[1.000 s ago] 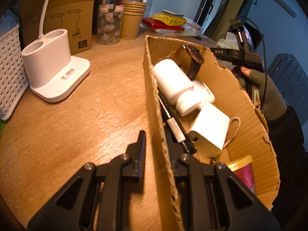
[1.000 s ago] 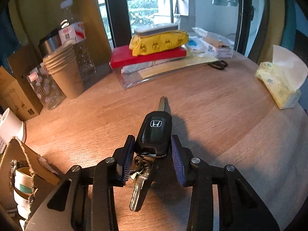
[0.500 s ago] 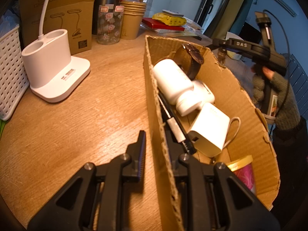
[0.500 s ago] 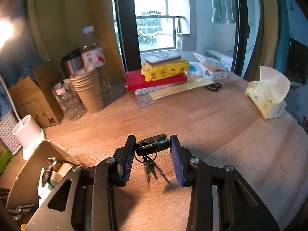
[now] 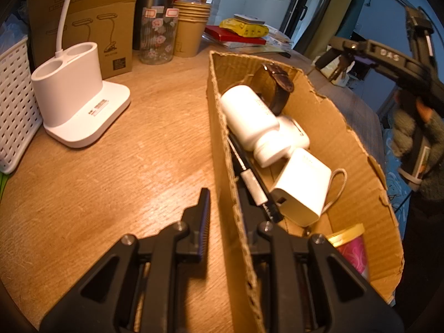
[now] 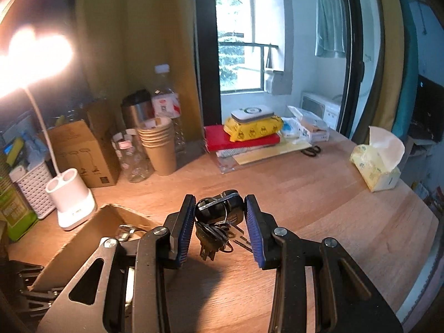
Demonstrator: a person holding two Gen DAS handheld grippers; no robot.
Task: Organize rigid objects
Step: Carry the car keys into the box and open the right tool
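My right gripper (image 6: 218,211) is shut on a black car key fob (image 6: 222,208) with a bunch of keys (image 6: 213,236) hanging below it, held above the wooden table. In the left wrist view this gripper (image 5: 330,52) hovers past the far right of the cardboard box (image 5: 347,127). My left gripper (image 5: 222,202) is shut on the box's left wall (image 5: 219,127). The box holds a white bottle (image 5: 247,113), a brown watch (image 5: 280,83), a white charger (image 5: 302,186), a black pen (image 5: 249,174) and a pink tin (image 5: 352,247). The box also shows in the right wrist view (image 6: 91,233).
A white lamp base (image 5: 75,102), a white basket (image 5: 14,100), a brown carton (image 5: 91,27), a glass jar (image 5: 156,38) and paper cups (image 5: 191,27) stand at the back left. A red book stack (image 6: 244,138), scissors (image 6: 310,151) and a tissue pack (image 6: 374,163) lie further back.
My right gripper has lifted the key fob off the table and swung it left towards the box; the keys now dangle. My left gripper has kept its hold on the box wall.
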